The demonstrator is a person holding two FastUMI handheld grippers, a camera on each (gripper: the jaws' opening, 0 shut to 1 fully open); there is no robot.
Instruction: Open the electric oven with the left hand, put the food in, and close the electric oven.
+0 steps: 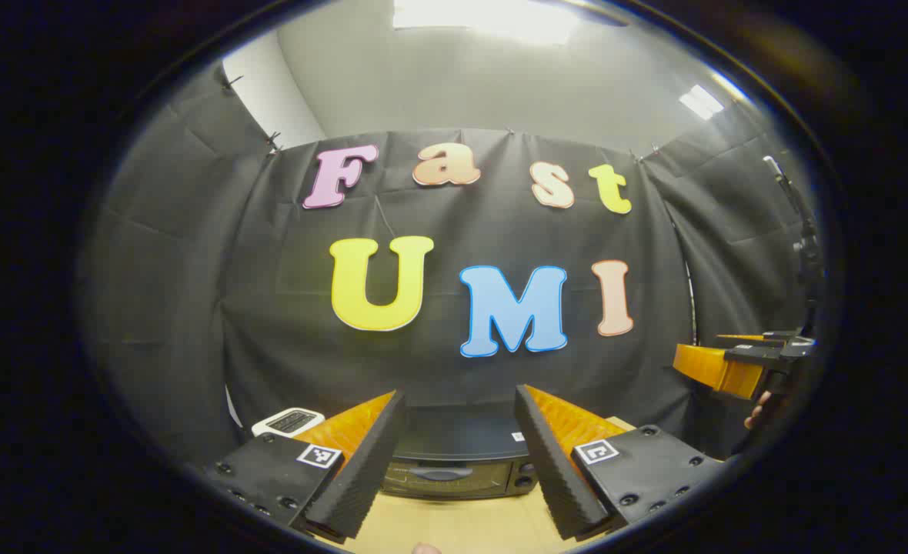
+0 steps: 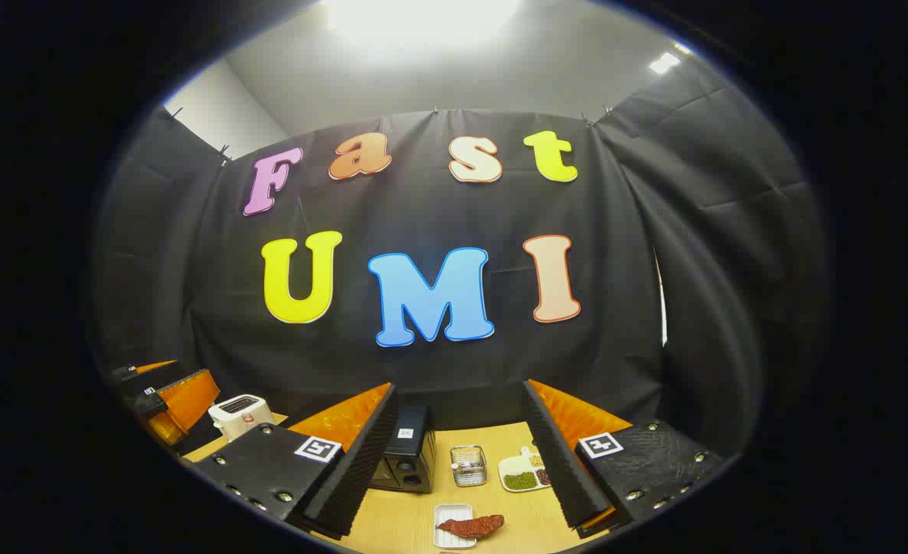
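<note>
The black electric oven (image 1: pixel 454 465) stands on the wooden table with its door closed, seen between my left gripper's fingers. My left gripper (image 1: pixel 454 469) hangs open above and short of it, holding nothing. In the right gripper view the oven (image 2: pixel 406 458) stands at left of centre. A reddish-brown piece of food (image 2: pixel 473 526) lies across a small white tray (image 2: pixel 454 525) near the table's front. My right gripper (image 2: pixel 458 469) is open and empty, raised above the table. The other gripper (image 1: pixel 739 365) shows at the right edge of the left gripper view, a hand holding it.
A white toaster (image 2: pixel 240 415) stands at the table's left, also seen as the toaster (image 1: pixel 288 422). A small metal container (image 2: pixel 469 465) and a white divided dish (image 2: pixel 523 473) with green and dark contents sit behind the food. Black cloth walls close in the booth.
</note>
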